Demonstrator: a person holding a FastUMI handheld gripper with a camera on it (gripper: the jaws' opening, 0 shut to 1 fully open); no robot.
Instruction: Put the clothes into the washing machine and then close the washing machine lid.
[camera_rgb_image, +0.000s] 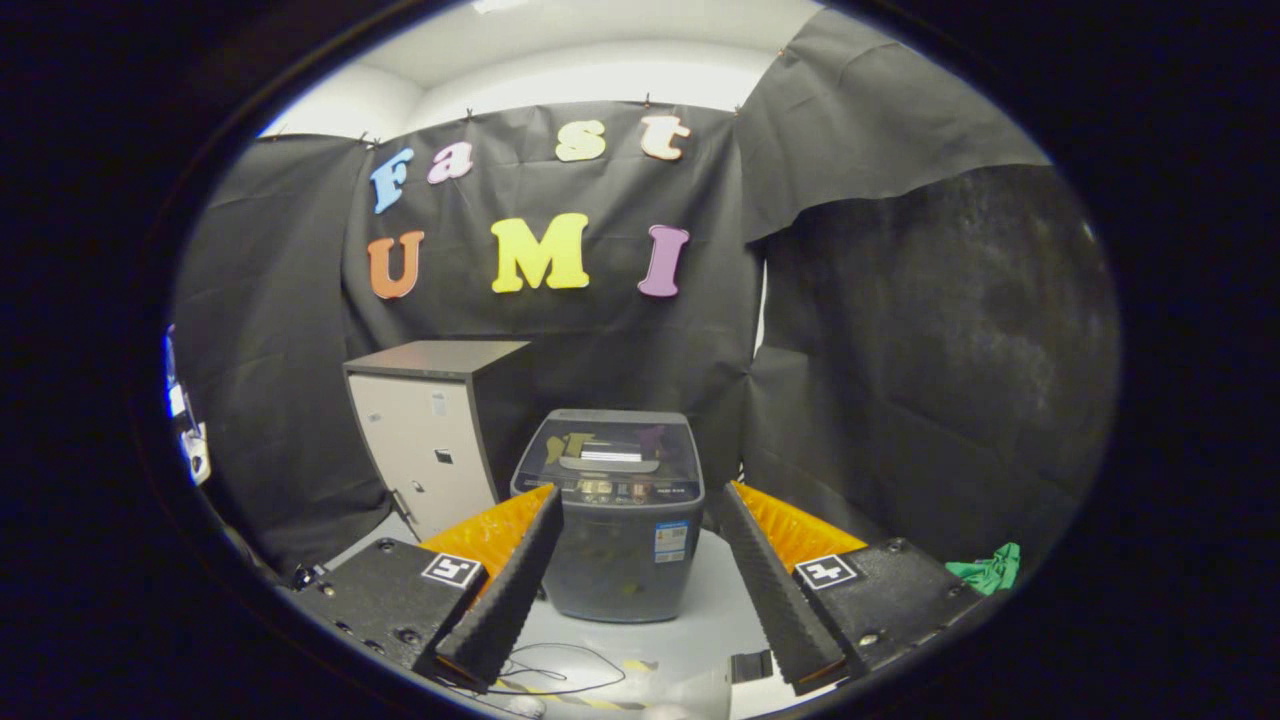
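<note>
Ahead, claw (640, 585) spread wide, empty; washing machine (610, 515) lid down, label unreadable; green cloth (988, 569) aside.

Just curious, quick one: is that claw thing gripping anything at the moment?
Gripper: open, holding nothing; the washing machine stands beyond its fingers.

- You face a booth hung with black cloth (600, 340) as its back wall, pinned along the top edge.
- To your right, a second black cloth panel (930, 330) drapes forward and folds over at its upper edge.
- Above the cloth you see a pale wall and ceiling (600, 60), brightly lit.
- A grey cabinet (430, 430) with a pale front stands against the back cloth.
- The floor (700, 620) is light grey, with a thin dark cable (560, 665) looping across it.
</note>
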